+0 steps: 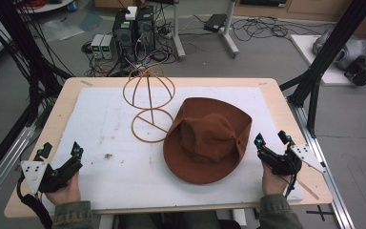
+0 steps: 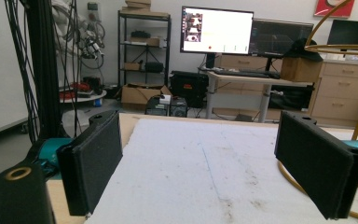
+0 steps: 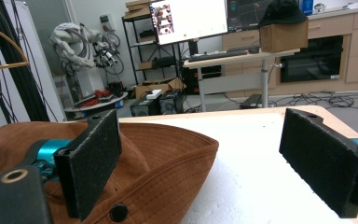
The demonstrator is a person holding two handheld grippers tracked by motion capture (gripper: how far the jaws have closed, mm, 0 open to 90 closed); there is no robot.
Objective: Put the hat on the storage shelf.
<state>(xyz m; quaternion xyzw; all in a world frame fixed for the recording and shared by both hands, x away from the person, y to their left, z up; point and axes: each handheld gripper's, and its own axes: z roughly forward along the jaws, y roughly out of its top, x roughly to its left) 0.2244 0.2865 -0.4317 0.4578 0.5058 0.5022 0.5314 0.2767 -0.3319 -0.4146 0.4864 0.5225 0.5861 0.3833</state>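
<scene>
Now we have the brown, soft felt-like hat with the wide curled brim (image 1: 208, 139) lying crown-up on the white foam sheet (image 1: 100, 129), just in front and to the right of the thin wooden hoop-frame hat stand (image 1: 148, 102). We judge the step in hand to be taking hold of the hat so it can go onto that stand.

Our right gripper (image 1: 271, 139) sits just right of the hat's brim, jaws spread wide and empty; in the right gripper view the brim edge (image 3: 186, 154) lies beside the left black pad (image 3: 95, 163), not between the pads. Our left gripper (image 1: 60, 150) rests well to the left of the hat, also wide open with nothing in it.

To do this well, we should slide one pad under the upturned brim and pinch the rim only, since the cloth looks limp and would fold. The stand is light, round-domed wire-like wood on a ring base; it may tip, so we should lower gently.
</scene>
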